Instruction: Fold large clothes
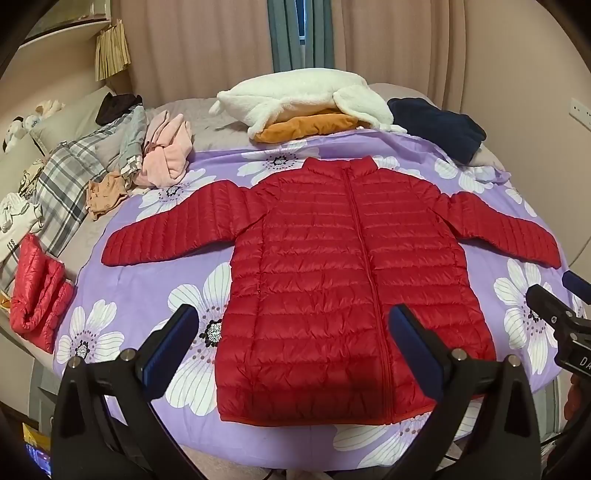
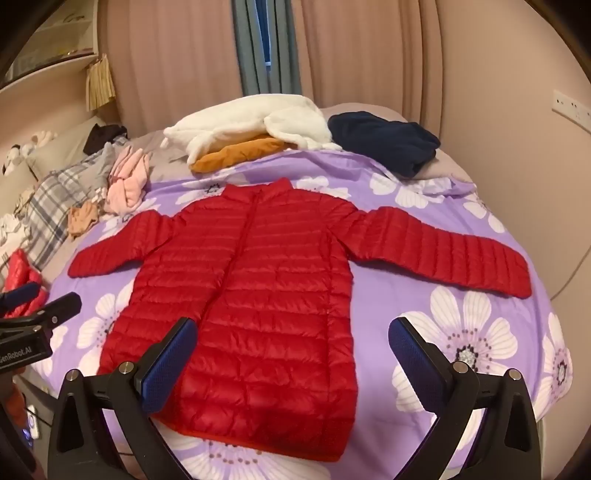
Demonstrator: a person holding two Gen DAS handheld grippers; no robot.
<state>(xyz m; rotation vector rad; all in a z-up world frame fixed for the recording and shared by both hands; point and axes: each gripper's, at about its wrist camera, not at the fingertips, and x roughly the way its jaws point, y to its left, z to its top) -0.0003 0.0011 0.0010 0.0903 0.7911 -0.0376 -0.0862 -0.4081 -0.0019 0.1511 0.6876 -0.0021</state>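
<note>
Both tongs hang spread wide and empty above the near edge of a bed, tilted down toward it. Left tongs (image 1: pixel 295 332) frame the lower left half of a red quilted jacket (image 1: pixel 332 258), the left finger (image 1: pixel 173 339) over the bedspread and the right finger (image 1: pixel 410 339) over the jacket's hem area near the zip. Right tongs (image 2: pixel 291 350) hover over the jacket's lower right side, one blue-padded finger (image 2: pixel 170 354) over the red fabric, the other (image 2: pixel 410 350) over a printed flower beyond the jacket's edge. Neither pair touches the garment as far as can be seen.

Just ahead of the tongs the jacket lies flat, front up and zipped, collar pointing away, both sleeves stretched outward and slightly toward the tongs. It rests on a lilac bedspread (image 1: pixel 147 295) printed with large white flowers. Beyond the collar sit a white fleece garment (image 1: pixel 303 99) heaped over an orange one (image 1: pixel 306 127), with a dark navy bundle (image 1: pixel 436 125) to their right. Far left of the tongs are a pink garment (image 1: pixel 166 155), a grey plaid cloth (image 1: pixel 66 184) and a second, crumpled red quilted piece (image 1: pixel 37 295) at the bed's edge. Pale pink curtains (image 1: pixel 203 44) with a teal strip (image 1: pixel 299 33) between them close off the room behind the bed.
</note>
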